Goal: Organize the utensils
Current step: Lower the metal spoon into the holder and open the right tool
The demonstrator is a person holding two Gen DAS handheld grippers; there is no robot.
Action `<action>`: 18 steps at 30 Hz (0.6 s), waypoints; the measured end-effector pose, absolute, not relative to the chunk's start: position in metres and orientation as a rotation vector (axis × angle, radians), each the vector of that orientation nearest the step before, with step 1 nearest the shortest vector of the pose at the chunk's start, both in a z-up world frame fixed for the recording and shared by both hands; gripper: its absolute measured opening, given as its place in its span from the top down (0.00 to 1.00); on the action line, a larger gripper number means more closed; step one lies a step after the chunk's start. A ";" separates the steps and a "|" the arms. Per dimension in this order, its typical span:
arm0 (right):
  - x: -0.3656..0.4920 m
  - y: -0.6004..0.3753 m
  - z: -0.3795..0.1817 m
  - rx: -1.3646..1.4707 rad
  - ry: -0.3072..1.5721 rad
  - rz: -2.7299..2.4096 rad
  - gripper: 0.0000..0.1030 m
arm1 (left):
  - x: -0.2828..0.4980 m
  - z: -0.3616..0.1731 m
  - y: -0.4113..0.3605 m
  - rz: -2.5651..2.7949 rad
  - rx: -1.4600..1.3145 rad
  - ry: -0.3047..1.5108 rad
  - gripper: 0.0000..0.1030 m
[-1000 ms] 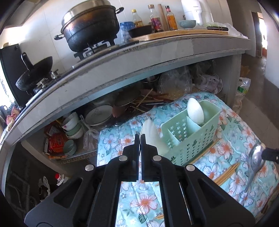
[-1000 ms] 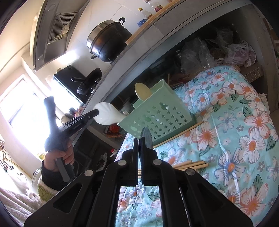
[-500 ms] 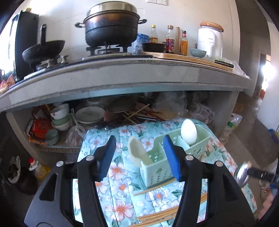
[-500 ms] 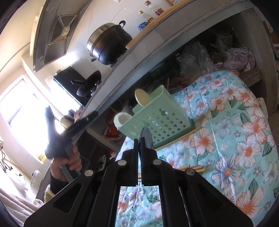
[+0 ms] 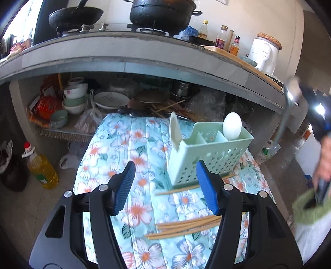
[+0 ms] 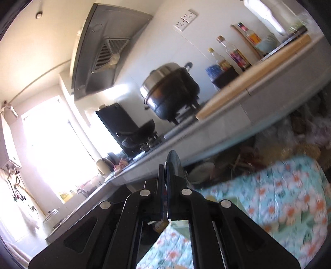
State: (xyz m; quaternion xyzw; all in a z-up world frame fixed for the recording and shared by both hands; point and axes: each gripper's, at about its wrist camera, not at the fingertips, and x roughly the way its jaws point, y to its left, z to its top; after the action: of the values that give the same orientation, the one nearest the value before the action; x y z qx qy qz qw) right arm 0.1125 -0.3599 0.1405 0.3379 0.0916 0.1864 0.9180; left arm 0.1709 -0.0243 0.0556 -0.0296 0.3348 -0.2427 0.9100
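1. We see the left gripper (image 5: 165,186) over the floral cloth (image 5: 124,144) on the desk, jaws wide and opening, nothing between them.
2. The green caddy (image 5: 209,157) stands on the cloth ahead of the left gripper, just beyond its right blue pad (image 5: 204,186).
3. One white spoon (image 5: 232,125) stands upright in the caddy's far right compartment; a second white spoon (image 5: 174,130) leans at its left end.
4. A single chopstick (image 5: 175,191) lies touching the caddy's near base; a bundle of chopsticks (image 5: 186,226) lies nearer us on the cloth, between the left gripper's arms.
5. The right gripper (image 6: 166,171) has its jaws pressed together on a metal spoon (image 5: 290,93): in the right wrist view a dark edge sticks up at the tips; in the left wrist view the blurred bowl and handle show at the right edge, raised well above the caddy.
6. The person's hand (image 5: 322,165) on that gripper is blurred; we cannot tell the grip details.
7. A dark pot (image 5: 163,12) and a wok (image 5: 75,15) sit on the stove counter behind.
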 end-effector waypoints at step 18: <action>0.191 -0.354 0.037 0.640 0.377 0.234 0.94 | 0.177 0.035 -0.002 -0.462 -0.078 0.733 0.43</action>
State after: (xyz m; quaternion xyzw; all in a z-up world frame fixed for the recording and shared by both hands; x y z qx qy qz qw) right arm 0.1910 -0.3535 0.0366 0.3119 0.1840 0.1138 0.9251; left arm 0.1768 -0.0022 0.0354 -0.0378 0.3550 -0.2237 0.9069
